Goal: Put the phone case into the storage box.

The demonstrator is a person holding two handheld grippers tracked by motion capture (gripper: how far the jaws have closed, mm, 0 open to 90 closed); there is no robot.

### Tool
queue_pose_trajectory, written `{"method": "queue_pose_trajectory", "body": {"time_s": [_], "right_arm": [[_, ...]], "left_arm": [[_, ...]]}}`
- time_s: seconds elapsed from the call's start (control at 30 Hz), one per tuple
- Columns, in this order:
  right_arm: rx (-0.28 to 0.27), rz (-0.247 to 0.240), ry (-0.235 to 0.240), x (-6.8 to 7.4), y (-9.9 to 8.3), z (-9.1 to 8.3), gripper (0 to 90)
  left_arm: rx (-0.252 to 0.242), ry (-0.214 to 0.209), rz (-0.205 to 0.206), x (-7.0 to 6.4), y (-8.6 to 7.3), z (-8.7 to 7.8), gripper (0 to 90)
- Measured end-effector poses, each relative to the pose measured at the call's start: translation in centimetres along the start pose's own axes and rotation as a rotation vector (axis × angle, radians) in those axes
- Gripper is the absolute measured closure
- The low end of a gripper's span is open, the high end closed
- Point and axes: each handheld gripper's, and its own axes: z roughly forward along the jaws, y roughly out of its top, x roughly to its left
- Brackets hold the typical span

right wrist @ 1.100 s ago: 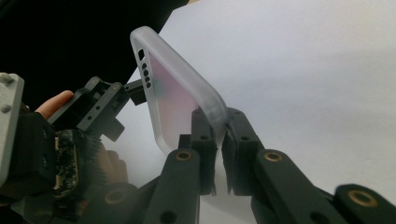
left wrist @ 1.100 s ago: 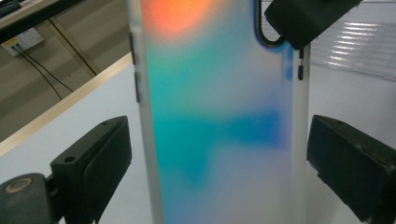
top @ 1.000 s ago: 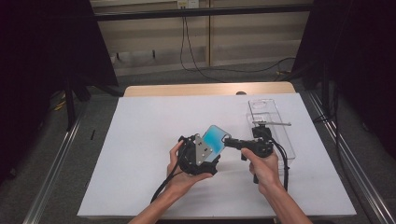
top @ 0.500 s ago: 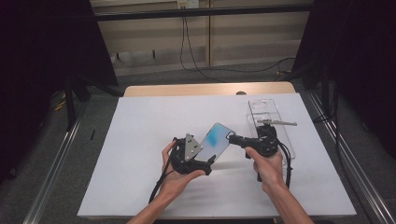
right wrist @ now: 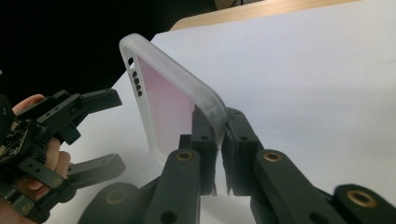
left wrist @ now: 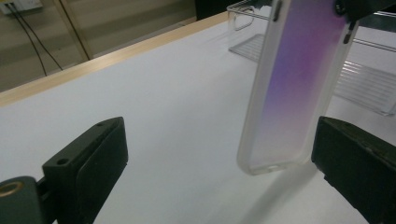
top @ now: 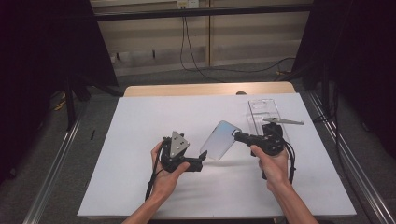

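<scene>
White sheeting covers the worktop [top: 140, 140], with a strip of pale wood left bare along its far edge. Grey carpet is seen around the worktop, dark curtains hang at both sides of it, and a light panelled wall with black cables running down it stands beyond its far edge. Metal rails run along the floor beside the worktop's left and right sides.

A translucent phone case [top: 220, 140], frosted at the rim and tinted blue to purple across its back, is held above the middle of the worktop, clear of the sheeting. One end of the phone case is pinched edge-on between the pressed-together jaws of the right gripper [top: 239, 136], which is held in the right hand [top: 272, 161] to the right of the case. In the right gripper view the phone case [right wrist: 173, 100] rises tilted from the right gripper [right wrist: 219, 135], its row of small holes showing near the top edge.

The left gripper [top: 201, 157] is held in the left hand [top: 167, 171] to the left of the phone case, its jaws spread wide. In the left gripper view the free lower end of the phone case [left wrist: 294, 88] hangs between those jaws, near the right one; contact cannot be told.

A clear plastic tray [top: 264, 112] lies on the worktop just behind the right gripper, with a clear case resting on it.
</scene>
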Motion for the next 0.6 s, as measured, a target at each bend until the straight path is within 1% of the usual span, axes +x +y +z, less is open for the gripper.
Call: {"method": "queue_pose_trajectory", "body": {"time_s": [0.07,0.13,0.2,0.23,0.27,0.3,0.33,0.43,0.5,0.53,0.57,0.6], "right_arm": [[-0.006,-0.003,-0.009,-0.1,0.1,-0.3,84.1],[-0.012,-0.012,-0.016,-0.2,0.2,-0.5,84.1],[-0.018,-0.022,-0.015,-0.3,0.3,-0.8,84.2],[-0.021,-0.027,-0.023,-0.3,0.3,-0.9,84.2],[-0.021,-0.027,-0.023,-0.3,0.3,-0.9,84.2],[-0.022,-0.036,-0.034,-0.3,0.3,-0.9,84.3],[-0.022,-0.036,-0.034,-0.3,0.3,-0.9,84.3],[-0.029,-0.043,-0.039,-0.3,0.3,-1.0,84.3],[-0.039,-0.055,-0.049,-0.3,0.5,-1.3,84.3],[-0.044,-0.055,-0.048,-0.3,0.5,-1.5,84.3],[-0.044,-0.055,-0.048,-0.3,0.5,-1.5,84.3],[-0.049,-0.055,-0.045,-0.4,0.6,-1.6,84.4]], "left_arm": [[-0.004,-0.015,-0.007,0.3,-0.2,-0.2,3.6],[-0.014,-0.01,-0.01,0.5,-0.4,-0.3,3.6],[-0.017,-0.014,-0.015,0.8,-0.7,-0.4,4.8],[-0.023,-0.018,-0.016,1.0,-0.9,-0.4,4.6],[-0.033,-0.015,-0.021,1.1,-1.0,-0.4,4.6],[-0.059,-0.005,-0.017,1.3,-1.2,-0.5,4.8],[-0.059,-0.005,-0.017,1.3,-1.2,-0.5,4.8],[-0.084,-0.004,-0.029,1.7,-1.5,-0.8,4.6],[-0.096,-0.018,-0.039,2.0,-1.6,-0.9,4.6],[-0.112,-0.038,-0.042,2.2,-1.8,-0.9,4.5],[-0.133,-0.036,-0.044,2.3,-2.0,-1.0,4.5],[-0.154,-0.022,-0.048,2.4,-2.2,-1.1,3.9]]}}
